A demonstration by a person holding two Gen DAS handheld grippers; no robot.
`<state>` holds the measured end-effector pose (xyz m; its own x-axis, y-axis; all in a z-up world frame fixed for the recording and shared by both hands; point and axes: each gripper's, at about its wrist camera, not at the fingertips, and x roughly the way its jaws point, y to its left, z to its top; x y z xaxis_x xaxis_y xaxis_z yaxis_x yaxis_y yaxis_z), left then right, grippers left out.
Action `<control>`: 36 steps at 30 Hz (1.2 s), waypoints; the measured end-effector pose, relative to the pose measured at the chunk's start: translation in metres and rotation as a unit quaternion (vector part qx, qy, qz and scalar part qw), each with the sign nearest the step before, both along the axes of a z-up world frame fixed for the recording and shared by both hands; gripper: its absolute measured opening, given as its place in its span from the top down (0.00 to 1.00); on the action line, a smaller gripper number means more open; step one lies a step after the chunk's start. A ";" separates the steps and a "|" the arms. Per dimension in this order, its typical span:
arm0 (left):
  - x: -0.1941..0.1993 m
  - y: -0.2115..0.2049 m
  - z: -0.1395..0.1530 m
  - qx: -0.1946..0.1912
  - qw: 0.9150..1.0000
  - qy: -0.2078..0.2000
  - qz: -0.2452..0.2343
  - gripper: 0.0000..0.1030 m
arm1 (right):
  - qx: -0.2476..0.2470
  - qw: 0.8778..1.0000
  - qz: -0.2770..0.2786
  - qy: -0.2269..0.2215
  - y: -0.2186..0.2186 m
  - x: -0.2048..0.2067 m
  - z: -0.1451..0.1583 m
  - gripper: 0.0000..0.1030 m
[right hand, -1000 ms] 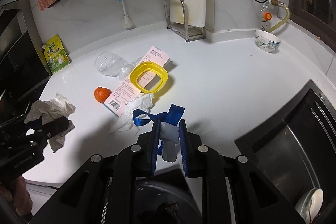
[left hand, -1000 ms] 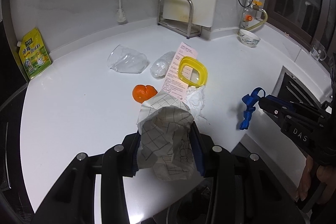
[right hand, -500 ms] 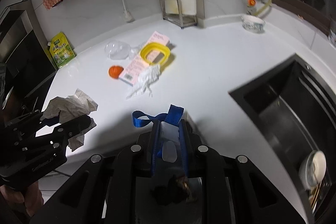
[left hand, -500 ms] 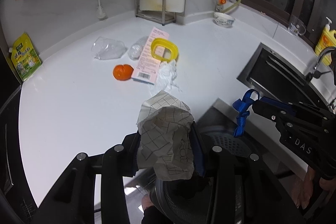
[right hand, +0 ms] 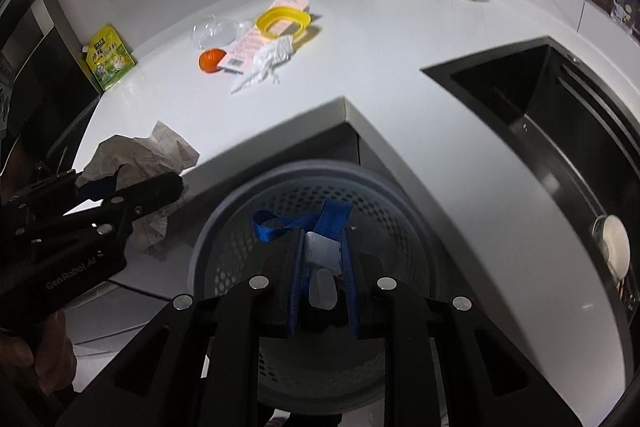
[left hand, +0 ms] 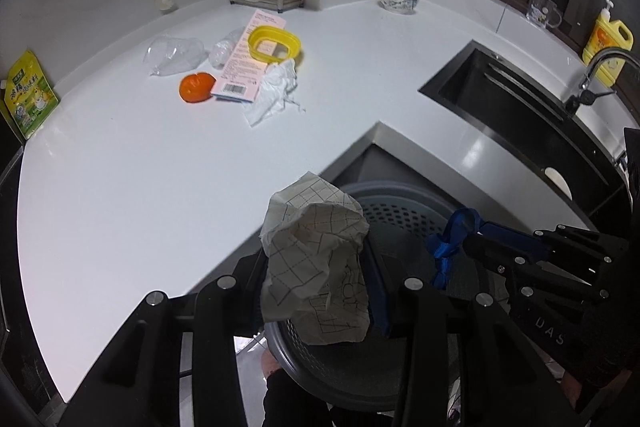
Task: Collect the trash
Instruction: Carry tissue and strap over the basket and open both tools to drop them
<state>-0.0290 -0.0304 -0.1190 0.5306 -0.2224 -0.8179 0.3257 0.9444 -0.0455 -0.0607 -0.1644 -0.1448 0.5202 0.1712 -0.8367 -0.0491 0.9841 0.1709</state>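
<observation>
While your left gripper point(left hand: 320, 279) clamps the crumpled paper point(left hand: 316, 259) at the bin's point(right hand: 240, 211) near rim, your right gripper point(right hand: 322, 267), pinching the blue strap point(right hand: 300, 223), hangs directly over the opening. The right load is better placed to drop.

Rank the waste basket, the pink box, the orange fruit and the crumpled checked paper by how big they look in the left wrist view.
1. Waste basket, largest.
2. Crumpled checked paper, though it sits right at the camera, which inflates it.
3. Pink box.
4. Orange fruit, smallest.
</observation>
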 end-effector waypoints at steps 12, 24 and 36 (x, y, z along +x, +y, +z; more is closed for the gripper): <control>-0.009 -0.011 -0.028 0.028 0.999 0.032 -0.015 0.61 | 0.018 0.999 -0.021 0.039 -0.005 -0.010 -0.039 0.82; -0.005 -0.012 -0.052 0.042 0.997 0.058 -0.008 0.61 | 0.018 0.998 -0.025 0.058 -0.003 -0.007 -0.065 0.82; 0.000 -0.015 -0.071 0.033 0.995 0.092 -0.001 0.58 | 0.025 0.996 -0.029 0.084 -0.006 0.003 -0.084 0.82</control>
